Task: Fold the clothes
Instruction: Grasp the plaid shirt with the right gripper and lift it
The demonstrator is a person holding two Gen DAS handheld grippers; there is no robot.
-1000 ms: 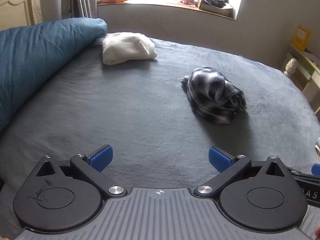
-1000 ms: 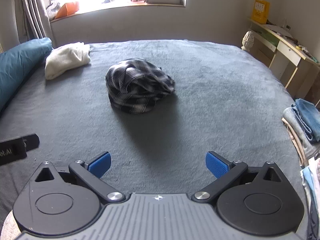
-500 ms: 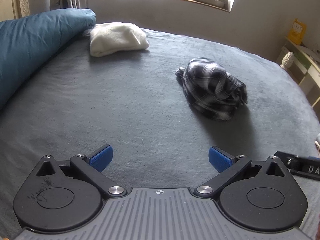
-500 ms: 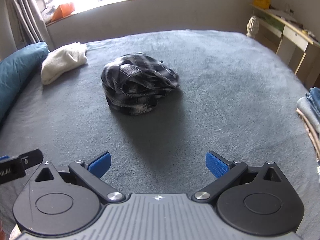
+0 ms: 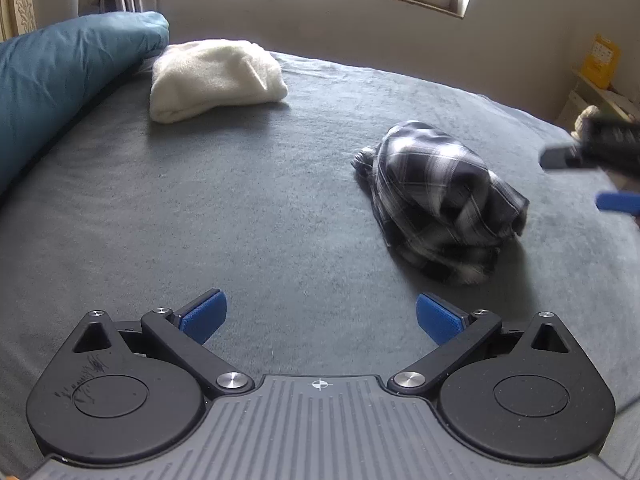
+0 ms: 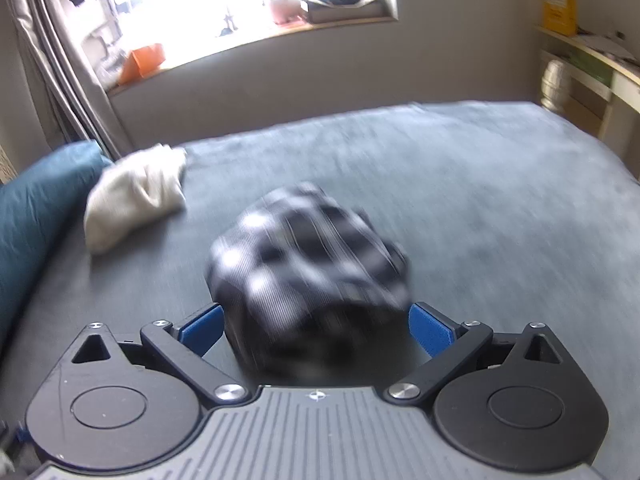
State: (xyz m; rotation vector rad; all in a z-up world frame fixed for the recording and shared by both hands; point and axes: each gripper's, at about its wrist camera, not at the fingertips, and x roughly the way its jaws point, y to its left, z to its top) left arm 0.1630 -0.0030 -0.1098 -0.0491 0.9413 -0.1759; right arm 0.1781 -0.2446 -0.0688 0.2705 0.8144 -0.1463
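A crumpled black-and-white plaid shirt (image 5: 440, 200) lies bunched on the grey bed (image 5: 240, 208). In the right wrist view the plaid shirt (image 6: 308, 276) is blurred and fills the space just in front of and between the blue pads. My right gripper (image 6: 316, 328) is open, its jaws wide on either side of the shirt's near edge. My left gripper (image 5: 320, 316) is open over bare bedcover, with the shirt ahead and to its right. The right gripper (image 5: 592, 176) shows blurred at the far right of the left wrist view.
A folded cream garment (image 5: 216, 76) lies at the back left beside a blue duvet (image 5: 60, 76). A windowsill with clutter (image 6: 280, 16) runs along the far wall. A desk with shelves (image 6: 588, 64) stands at the right of the bed.
My right gripper has moved quickly forward and down to the plaid shirt, which now sits between its open jaws. My left gripper has edged forward a little.
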